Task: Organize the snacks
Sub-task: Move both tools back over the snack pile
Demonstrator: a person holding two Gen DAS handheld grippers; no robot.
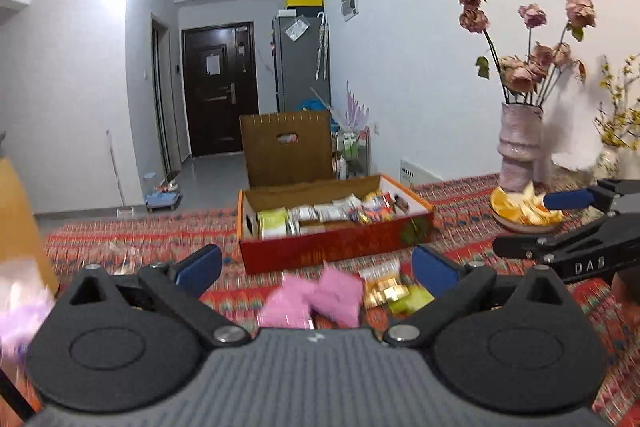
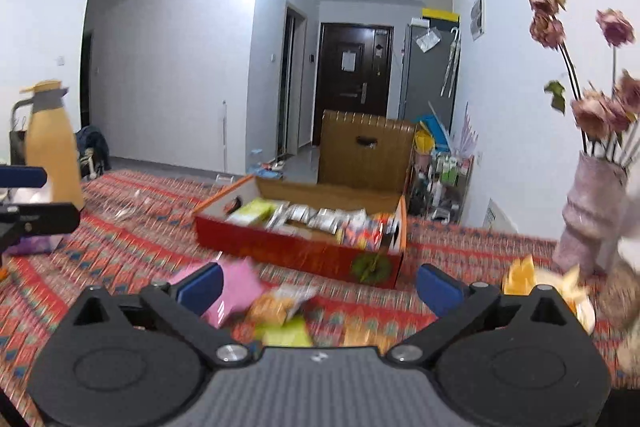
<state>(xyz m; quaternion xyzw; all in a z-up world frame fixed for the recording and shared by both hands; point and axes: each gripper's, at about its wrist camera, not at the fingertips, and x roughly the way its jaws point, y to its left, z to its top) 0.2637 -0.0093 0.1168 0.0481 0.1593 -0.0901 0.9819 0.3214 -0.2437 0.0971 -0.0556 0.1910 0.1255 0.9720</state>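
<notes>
A red cardboard box (image 1: 336,247) (image 2: 304,251) with its lid open holds several snack packets in a row. Loose snacks lie on the patterned tablecloth in front of it: pink packets (image 1: 316,299) (image 2: 236,287), gold and green packets (image 1: 396,293), an orange packet (image 2: 272,307) and a green one (image 2: 288,335). My left gripper (image 1: 316,267) is open and empty above the pink packets. My right gripper (image 2: 320,283) is open and empty above the loose pile. The right gripper also shows at the right edge of the left wrist view (image 1: 568,227).
A pink vase of dried roses (image 1: 520,147) (image 2: 592,211) and a plate of orange slices (image 1: 524,207) (image 2: 560,287) stand at the right. An orange thermos (image 2: 52,147) stands at the left. A brown carton (image 1: 288,147) sits beyond the table.
</notes>
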